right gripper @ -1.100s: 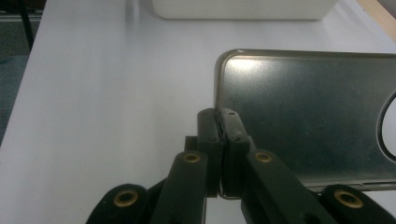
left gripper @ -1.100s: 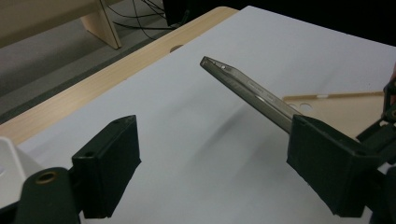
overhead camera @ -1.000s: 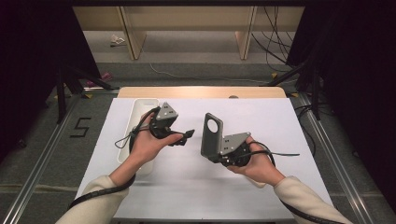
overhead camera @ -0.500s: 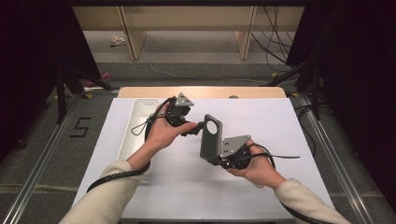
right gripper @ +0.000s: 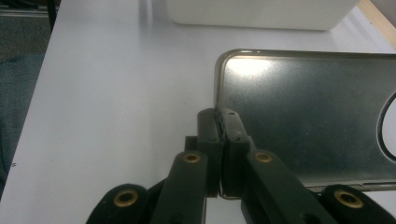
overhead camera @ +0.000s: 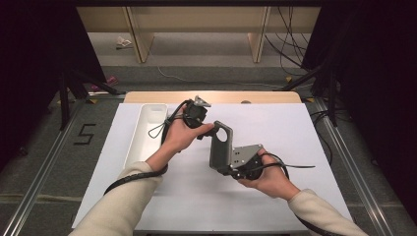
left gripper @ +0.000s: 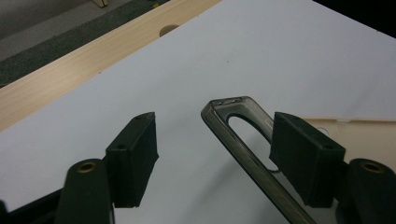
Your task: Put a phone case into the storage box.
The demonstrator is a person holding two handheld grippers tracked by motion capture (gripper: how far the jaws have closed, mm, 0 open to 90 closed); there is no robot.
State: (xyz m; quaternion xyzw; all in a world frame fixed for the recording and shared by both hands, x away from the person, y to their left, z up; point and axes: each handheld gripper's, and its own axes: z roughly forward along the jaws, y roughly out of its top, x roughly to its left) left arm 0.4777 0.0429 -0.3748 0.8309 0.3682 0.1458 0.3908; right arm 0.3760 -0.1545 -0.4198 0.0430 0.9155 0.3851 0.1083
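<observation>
Above the worktop (overhead camera: 295, 132), right of the white tray (overhead camera: 147, 129), the right claw (right gripper: 223, 128) pinches a grey phone case (overhead camera: 221, 145) upright. The left claw (left gripper: 212, 154), half-spread and closing, straddles its top edge; next, squeeze.

Our sleeves and tongs

We wear cream sleeves; our left tongs (overhead camera: 205, 129) and right tongs (overhead camera: 223, 162) are black with brass screws, grey three-cornered plates, and black cables trailing toward 6 o'clock.
</observation>
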